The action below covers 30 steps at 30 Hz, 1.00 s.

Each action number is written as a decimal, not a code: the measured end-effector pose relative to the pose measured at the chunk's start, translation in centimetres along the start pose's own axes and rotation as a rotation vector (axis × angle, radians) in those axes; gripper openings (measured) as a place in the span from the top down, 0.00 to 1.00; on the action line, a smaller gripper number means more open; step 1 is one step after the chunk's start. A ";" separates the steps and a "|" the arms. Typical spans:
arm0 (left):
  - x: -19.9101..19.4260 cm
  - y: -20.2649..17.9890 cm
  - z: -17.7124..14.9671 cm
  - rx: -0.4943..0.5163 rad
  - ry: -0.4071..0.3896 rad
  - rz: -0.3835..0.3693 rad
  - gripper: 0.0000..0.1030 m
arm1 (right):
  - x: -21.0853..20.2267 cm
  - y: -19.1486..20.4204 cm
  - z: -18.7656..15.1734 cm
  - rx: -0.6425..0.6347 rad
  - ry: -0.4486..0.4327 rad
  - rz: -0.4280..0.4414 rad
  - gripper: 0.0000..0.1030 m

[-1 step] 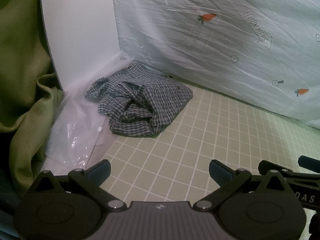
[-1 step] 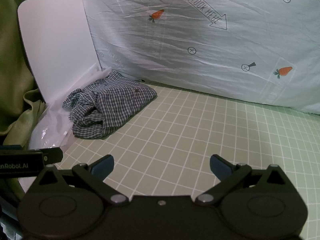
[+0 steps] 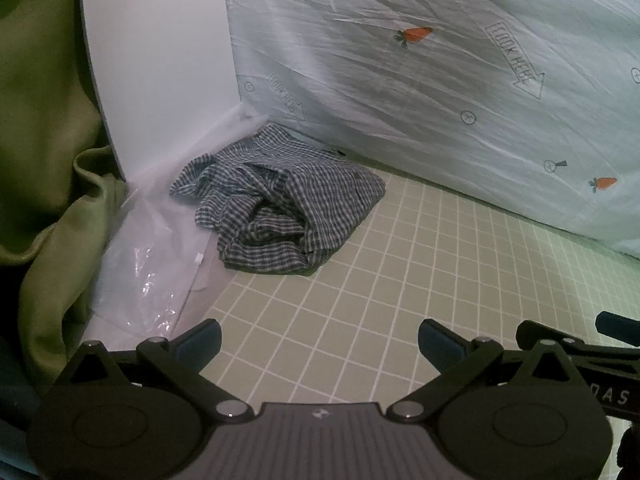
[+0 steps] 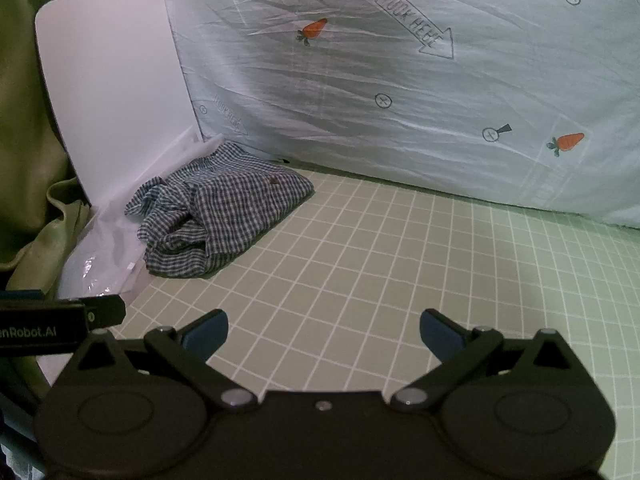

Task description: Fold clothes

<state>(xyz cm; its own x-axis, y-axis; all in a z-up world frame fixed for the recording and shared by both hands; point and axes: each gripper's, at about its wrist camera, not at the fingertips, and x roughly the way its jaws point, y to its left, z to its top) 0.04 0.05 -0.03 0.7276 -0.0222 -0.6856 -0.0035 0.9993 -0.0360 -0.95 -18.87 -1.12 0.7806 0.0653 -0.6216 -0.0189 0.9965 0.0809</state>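
Both grippers, the left gripper (image 3: 319, 334) and the right gripper (image 4: 323, 328), are wide apart and hold nothing. The crumpled checked shirt (image 3: 280, 204) lies on the gridded surface (image 3: 420, 280), touching the white board (image 3: 160, 60), well apart from both grippers.

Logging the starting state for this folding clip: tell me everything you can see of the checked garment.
The checked garment is a thin woven cloth in a small dark blue and white check, seemingly a shirt, with a small dark button-like dot on its flatter right part. It lies unfolded in a crumpled heap, its left side bunched into deep folds. It sits at the far left of the grid mat, partly on clear plastic wrapping, by the white board and the printed sheet. Neither gripper touches it.
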 end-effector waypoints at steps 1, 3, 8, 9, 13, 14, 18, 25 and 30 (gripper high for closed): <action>0.1 0.0 0.0 0.000 0.000 0.001 0.00 | 0.0 0.0 0.0 0.000 -0.001 0.001 0.00; 0.2 0.0 0.0 0.003 0.000 0.006 0.00 | 0.0 0.0 0.0 -0.001 -0.004 0.002 0.00; 0.0 0.0 -0.2 0.001 -0.004 0.003 0.00 | 0.0 0.0 -0.1 -0.004 -0.009 0.006 0.00; 0.0 0.1 -0.2 -0.002 -0.003 0.000 0.00 | 0.0 -0.1 -0.2 -0.005 -0.011 0.006 0.00; 0.1 0.4 -0.3 0.000 0.003 -0.002 0.00 | 0.2 -0.1 -0.4 -0.004 -0.007 0.006 0.00; 0.1 0.5 -0.3 -0.001 0.003 -0.002 0.00 | 0.2 -0.1 -0.4 -0.004 -0.006 0.006 0.00; 0.2 0.5 -0.3 -0.001 0.007 -0.001 0.00 | 0.0 -0.2 -0.9 -0.006 -0.007 0.008 0.00; 0.2 0.8 -0.2 -0.003 0.012 0.001 0.00 | 0.1 -0.3 -0.7 -0.007 0.005 0.005 0.00; 0.2 0.7 -0.3 -0.004 0.015 0.003 0.00 | 0.0 0.1 -0.5 -0.005 0.011 -0.001 0.00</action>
<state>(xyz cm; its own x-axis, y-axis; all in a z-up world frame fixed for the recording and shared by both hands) -0.02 0.79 -0.36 0.7175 -0.0196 -0.6962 -0.0084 0.9993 -0.0368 -1.28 -18.76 -1.55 0.7736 0.0644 -0.6304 -0.0209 0.9969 0.0762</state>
